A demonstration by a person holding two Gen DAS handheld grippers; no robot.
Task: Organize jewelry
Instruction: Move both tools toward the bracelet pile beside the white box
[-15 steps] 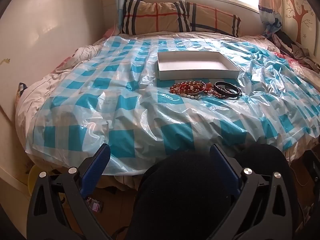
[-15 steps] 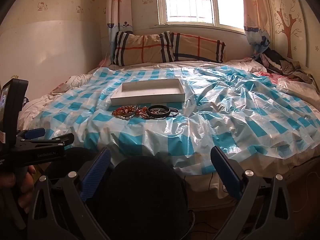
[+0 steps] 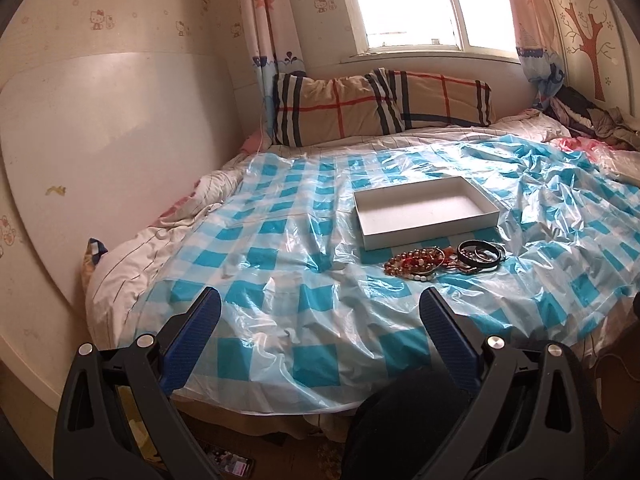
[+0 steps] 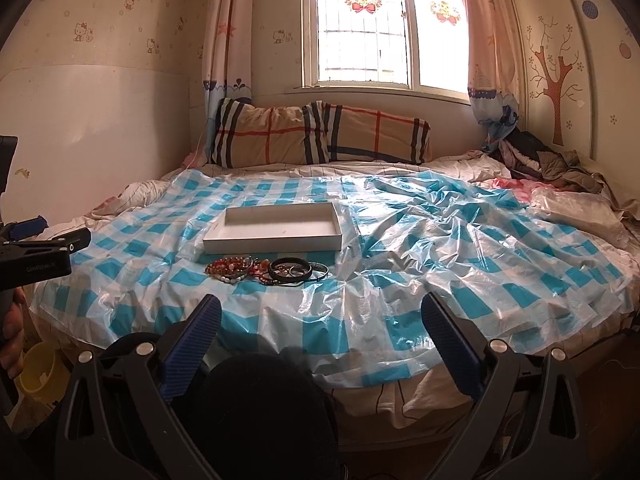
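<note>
Bracelets (image 3: pixel 442 262) beside white box (image 3: pixel 426 210), farther right in left view than before

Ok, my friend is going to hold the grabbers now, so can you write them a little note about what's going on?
Left tool: open, holding nothing, short of the bed.
Right tool: open, holding nothing, also short of the bed.
White box: on the blue checked plastic sheet, nothing in it.
Bead bracelets and black bangles: in a heap on the sheet just in front of the box.
Done: nothing has gone into the box.
Left: pick up each piece and lay it in the box.
</note>
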